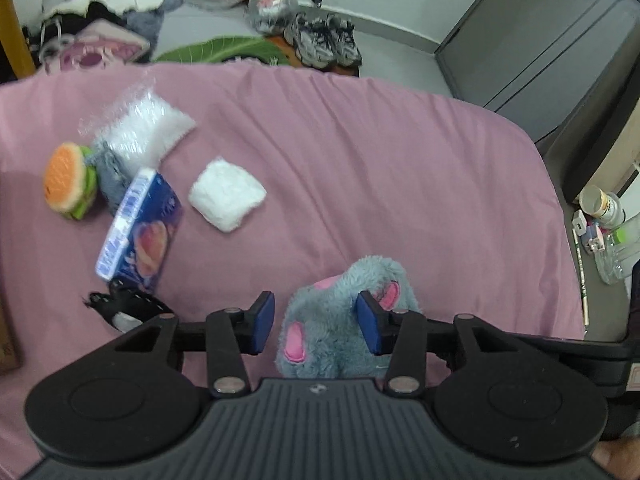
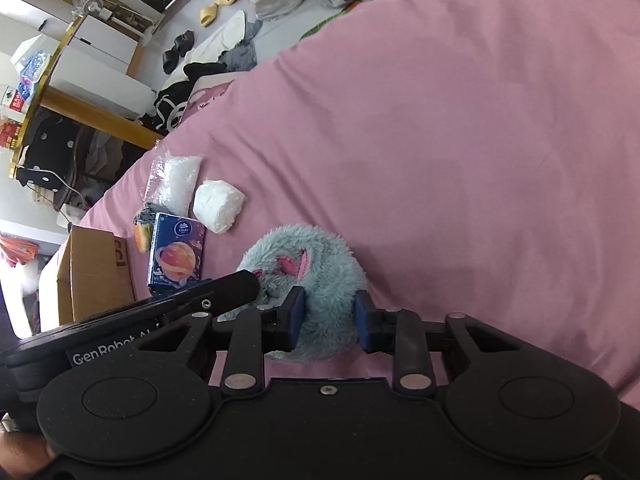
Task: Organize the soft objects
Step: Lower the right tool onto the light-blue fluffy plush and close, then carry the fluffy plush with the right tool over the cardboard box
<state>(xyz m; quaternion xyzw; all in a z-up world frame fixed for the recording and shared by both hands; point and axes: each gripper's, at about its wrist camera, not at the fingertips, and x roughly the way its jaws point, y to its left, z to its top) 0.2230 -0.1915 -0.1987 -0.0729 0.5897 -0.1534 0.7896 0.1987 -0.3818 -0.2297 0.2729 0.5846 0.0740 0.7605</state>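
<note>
Plush (image 1: 344,316) (grey-blue, pink patches) lies on the pink bed (image 1: 360,160), near edge, dead ahead of both claws.

Left gripper (image 1: 316,324): jaws spread, plush sits between the pads but with slack on the left pad side; right pad touches or nearly touches fur. Not pinching yet, as far as I can tell.

Right gripper (image 2: 329,316): jaws bracket the plush's near lobe (image 2: 320,280), pads against fur both sides. Looks like a light pinch, but can't confirm real squeeze.

Plush is curled, long axis roughly across both jaw gaps, so both claws bite the fur bulk rather than a limb.

The two grippers nearly touch: in the right wrist view the left tool's arm crosses just beside the right one's left finger. Collision risk if either swings inward.

Pile at far left: tissue pack (image 1: 140,228), burger toy (image 1: 70,180), white wad (image 1: 226,196), bagged white stuff (image 1: 144,128). Box (image 2: 96,276) sits beyond them. Open sheet right and far; clear lane from plush toward the pile.
</note>
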